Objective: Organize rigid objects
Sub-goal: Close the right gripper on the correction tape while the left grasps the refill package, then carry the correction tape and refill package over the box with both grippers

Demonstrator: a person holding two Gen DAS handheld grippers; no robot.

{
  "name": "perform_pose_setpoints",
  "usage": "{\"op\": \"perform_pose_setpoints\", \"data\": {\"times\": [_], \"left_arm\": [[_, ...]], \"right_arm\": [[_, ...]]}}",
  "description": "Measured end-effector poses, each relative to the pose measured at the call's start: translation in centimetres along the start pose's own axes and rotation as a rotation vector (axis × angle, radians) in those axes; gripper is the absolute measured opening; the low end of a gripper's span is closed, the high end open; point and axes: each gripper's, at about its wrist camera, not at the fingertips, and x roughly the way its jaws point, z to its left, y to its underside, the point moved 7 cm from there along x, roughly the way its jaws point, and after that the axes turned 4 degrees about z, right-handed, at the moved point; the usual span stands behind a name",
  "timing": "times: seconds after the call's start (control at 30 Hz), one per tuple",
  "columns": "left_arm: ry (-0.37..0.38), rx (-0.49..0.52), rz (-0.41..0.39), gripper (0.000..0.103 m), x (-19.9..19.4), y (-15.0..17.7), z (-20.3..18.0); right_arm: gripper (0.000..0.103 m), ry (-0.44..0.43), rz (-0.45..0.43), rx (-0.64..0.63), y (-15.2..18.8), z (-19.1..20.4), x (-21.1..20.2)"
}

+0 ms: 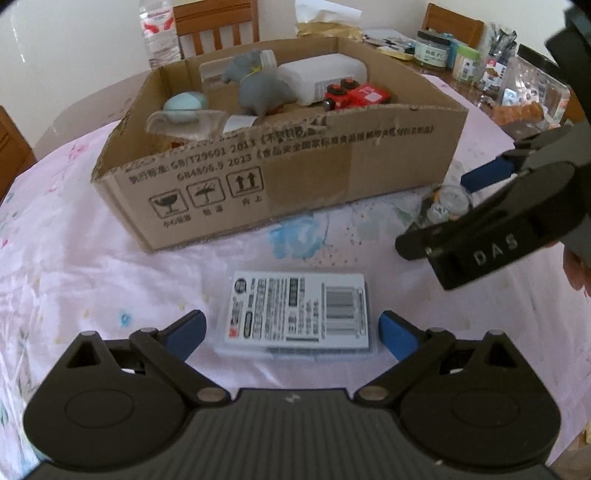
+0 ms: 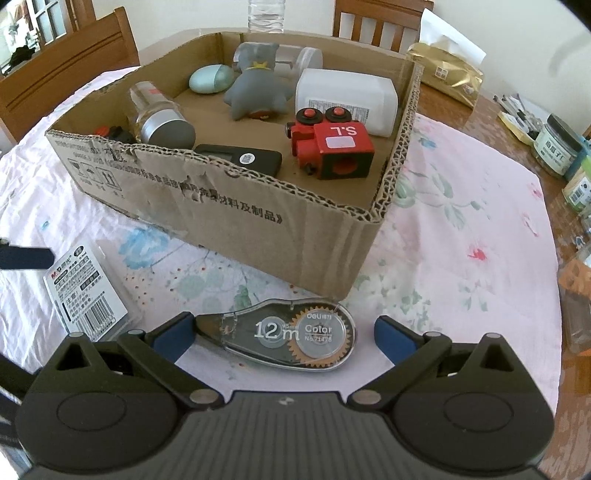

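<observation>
A cardboard box [image 1: 295,173] stands on the table and holds a grey plush toy [image 1: 258,86], a red toy truck [image 1: 356,94], a white container [image 1: 325,75], a teal egg shape [image 1: 184,105] and a clear bottle [image 2: 159,114]. My left gripper [image 1: 291,332] is open, its blue fingers on either side of a flat clear case with a white label [image 1: 299,314]. My right gripper [image 2: 282,334] is open around a clear correction tape dispenser [image 2: 291,334] lying in front of the box [image 2: 258,206]. The right gripper also shows in the left wrist view [image 1: 480,206].
A floral pink cloth [image 2: 461,229] covers the table. Jars and clutter [image 1: 465,59] stand at the far right. Wooden chairs [image 1: 218,26] and a water bottle [image 1: 159,29] are behind the box. A gold packet [image 2: 450,74] lies past the box's right corner.
</observation>
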Motion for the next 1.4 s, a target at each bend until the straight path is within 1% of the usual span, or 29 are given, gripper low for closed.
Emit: {"op": "perform_pose_setpoints", "data": {"times": [0.03,0.1,0.13,0.2,0.3,0.47,0.63,0.97,1.17,1.23,1.27,1.4], "left_arm": [[0.010,0.003,0.000,0.098,0.1,-0.2,0.1],[0.041,0.002,-0.006,0.091,0.2,-0.5,0.0],[0.035,0.004,-0.011,0.089,0.2,-0.6,0.1],[0.035,-0.006,-0.010,0.089,0.1,-0.5,0.2],[0.011,-0.039,-0.010,0.089,0.1,-0.3,0.9],[-0.033,-0.116,0.000,0.089,0.0,0.1,3.2],[-0.045,-0.150,-0.002,0.089,-0.3,0.8,4.6],[-0.051,-0.158,-0.012,0.090,-0.2,0.8,4.9],[-0.040,-0.144,-0.007,0.089,-0.2,0.7,5.0],[-0.038,-0.144,-0.004,0.089,-0.2,0.6,5.1],[-0.038,-0.145,-0.002,0.089,-0.2,0.6,5.1],[-0.036,-0.148,0.009,0.089,-0.2,0.4,5.2]], "right_arm": [[0.103,0.000,-0.001,0.000,0.0,0.0,0.0],[0.103,0.000,-0.003,0.000,0.0,0.1,0.0],[0.103,0.001,-0.003,0.001,0.0,0.1,0.0],[0.103,0.001,-0.004,0.000,0.0,0.1,0.0],[0.103,0.002,-0.009,0.000,0.1,0.1,-0.1],[0.103,0.013,-0.023,0.017,0.3,0.3,-0.3],[0.103,0.012,-0.027,0.017,0.9,1.3,-0.7],[0.103,0.011,-0.057,0.014,0.5,1.3,-0.6],[0.103,-0.016,-0.077,-0.034,0.4,1.0,-0.6],[0.098,-0.016,-0.077,-0.038,0.4,1.0,-0.8],[0.093,-0.016,-0.079,-0.040,0.4,1.0,-0.9],[0.093,-0.004,-0.066,-0.019,0.6,1.0,-1.1]]}}
